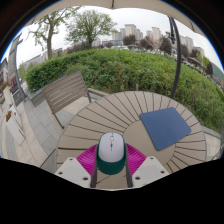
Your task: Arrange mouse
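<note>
A white and dark green mouse [111, 152] sits between my gripper's [111, 162] two fingers, with the magenta pads [87, 160] pressed against both of its sides. The gripper is shut on the mouse and holds it above a round wooden slatted table [110, 115]. A dark blue mouse pad [164, 127] lies on the table, ahead of the fingers and to the right.
A wooden bench [66, 92] stands left of the table on paving. A green hedge [130, 68] runs beyond the table, with trees and buildings behind it. A dark pole [178, 55] stands at the right.
</note>
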